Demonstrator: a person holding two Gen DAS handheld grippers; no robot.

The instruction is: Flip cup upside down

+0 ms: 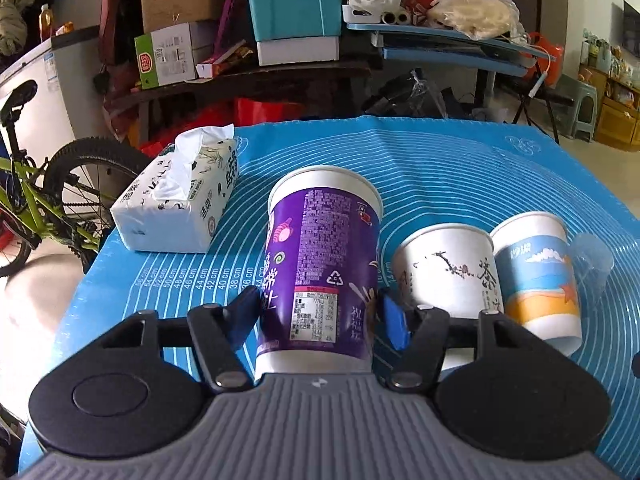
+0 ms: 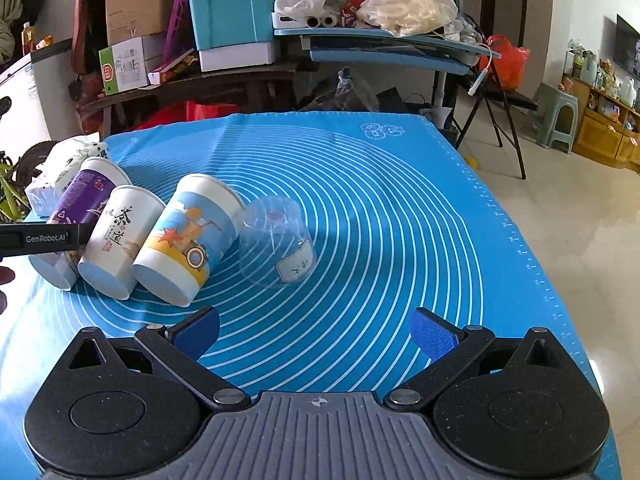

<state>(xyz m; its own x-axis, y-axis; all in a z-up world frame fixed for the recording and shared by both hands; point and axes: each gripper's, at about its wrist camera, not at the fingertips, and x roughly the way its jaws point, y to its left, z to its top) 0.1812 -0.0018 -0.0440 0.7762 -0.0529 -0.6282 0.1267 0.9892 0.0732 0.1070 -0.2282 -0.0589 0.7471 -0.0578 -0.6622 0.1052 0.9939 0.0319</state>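
Observation:
A tall purple paper cup (image 1: 320,268) stands upright on the blue mat (image 1: 440,168), between the fingers of my left gripper (image 1: 320,312), which is shut on its lower body. To its right stand a white cup with ink drawing (image 1: 448,268), a blue-and-orange beach cup (image 1: 536,276) and a clear plastic cup (image 1: 592,264). In the right wrist view the same row shows: purple cup (image 2: 76,204), white cup (image 2: 120,236), beach cup (image 2: 188,236), clear cup (image 2: 280,240). My right gripper (image 2: 314,336) is open and empty, in front of the clear cup.
A tissue pack (image 1: 180,196) lies at the mat's back left. A bicycle (image 1: 36,196) stands left of the table. Cluttered shelves with a teal bin (image 1: 292,0) stand behind. The table edge (image 2: 520,240) drops to the floor on the right.

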